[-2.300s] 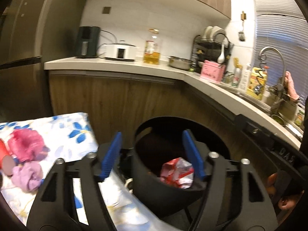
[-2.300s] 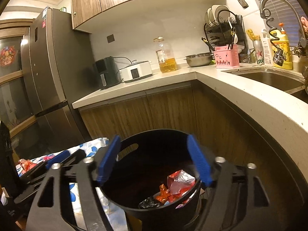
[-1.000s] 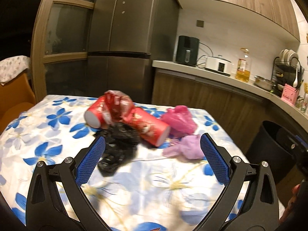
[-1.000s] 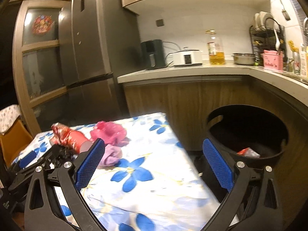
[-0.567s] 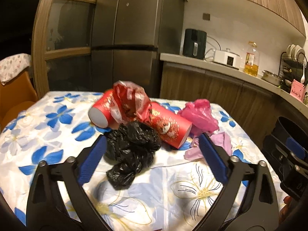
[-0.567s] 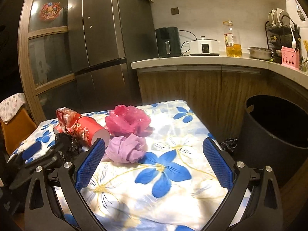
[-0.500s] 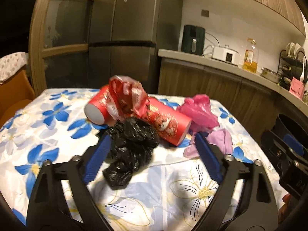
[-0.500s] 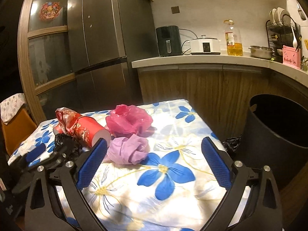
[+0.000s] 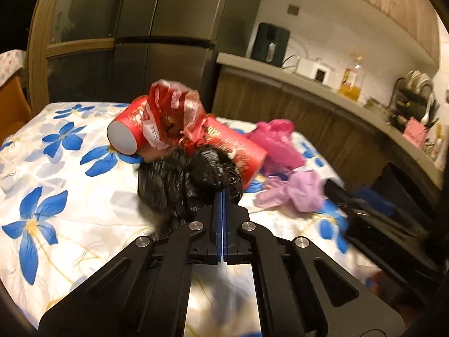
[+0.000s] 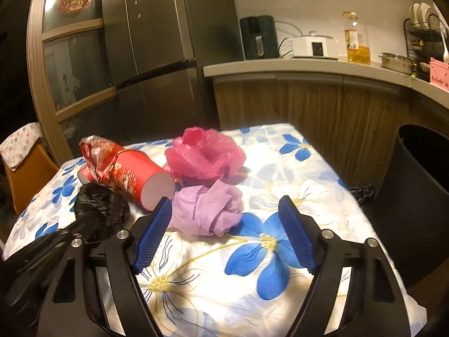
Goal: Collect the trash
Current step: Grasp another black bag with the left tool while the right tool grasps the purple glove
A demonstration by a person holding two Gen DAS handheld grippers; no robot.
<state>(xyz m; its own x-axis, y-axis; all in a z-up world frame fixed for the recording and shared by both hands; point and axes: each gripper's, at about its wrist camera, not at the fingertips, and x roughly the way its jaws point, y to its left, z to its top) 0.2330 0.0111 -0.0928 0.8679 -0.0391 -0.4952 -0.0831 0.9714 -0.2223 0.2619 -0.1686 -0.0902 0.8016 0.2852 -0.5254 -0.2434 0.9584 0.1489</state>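
Left tongs (image 9: 222,196): blue pads pressed together, pinching the black plastic bag (image 9: 188,179), which lies mid-counter against the red tubes (image 9: 235,147). Right tongs (image 10: 224,230): spread wide, holding nothing, just short of the lilac bag (image 10: 207,210). Pink bag (image 10: 203,154): behind the lilac one. Floral-clothed counter (image 10: 294,168). Black bin (image 10: 421,174): beside the counter's right edge.

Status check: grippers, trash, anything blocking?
Left gripper shut on black plastic bag. Right gripper open, hovering at lilac bag. Red canisters, pink bag crowd behind. Bin right, unobstructed.
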